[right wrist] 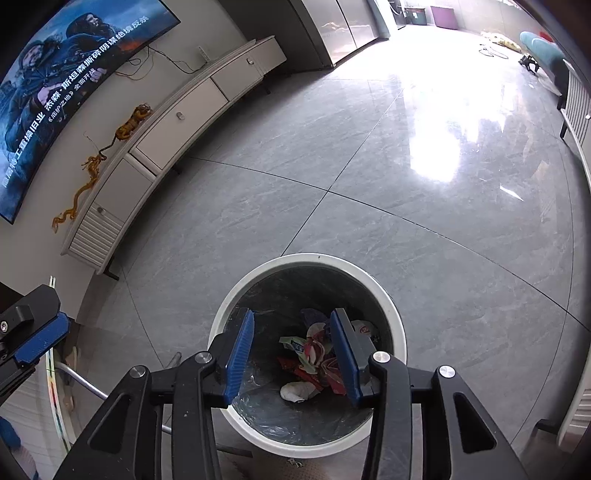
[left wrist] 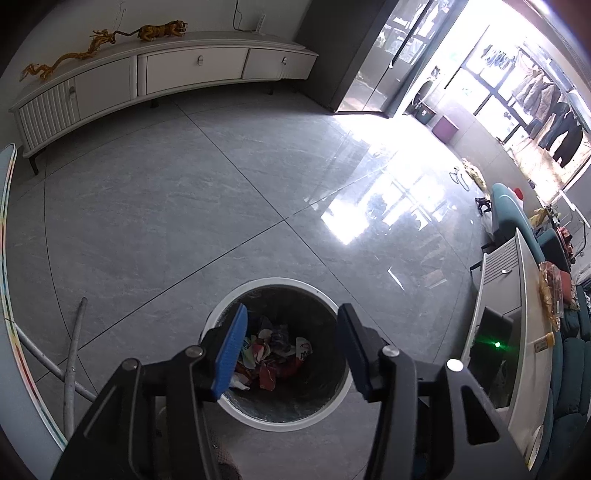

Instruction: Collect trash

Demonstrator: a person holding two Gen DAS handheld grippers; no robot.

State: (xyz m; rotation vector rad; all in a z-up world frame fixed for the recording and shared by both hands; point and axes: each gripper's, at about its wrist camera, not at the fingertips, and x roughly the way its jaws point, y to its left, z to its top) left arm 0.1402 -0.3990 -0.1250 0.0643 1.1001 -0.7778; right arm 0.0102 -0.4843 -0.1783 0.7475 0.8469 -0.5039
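Observation:
A round white-rimmed trash bin [left wrist: 280, 283] with a dark liner stands on the grey tile floor. It holds several crumpled wrappers [left wrist: 273, 354]. My left gripper [left wrist: 291, 321] is open and empty, hovering above the bin's mouth. In the right wrist view the same bin [right wrist: 306, 258] sits below, with wrappers [right wrist: 314, 354] and a white crumpled piece [right wrist: 295, 391] inside. My right gripper [right wrist: 291, 325] is open and empty above the bin. The left gripper's blue finger [right wrist: 40, 339] shows at the left edge.
A long white TV cabinet [left wrist: 166, 74] runs along the far wall with yellow figurines [left wrist: 162, 31] on top; a TV [right wrist: 66, 74] hangs above it. Metal poles [left wrist: 72, 354] lie left of the bin. A white table [left wrist: 524, 332] and teal sofa [left wrist: 569, 369] stand right.

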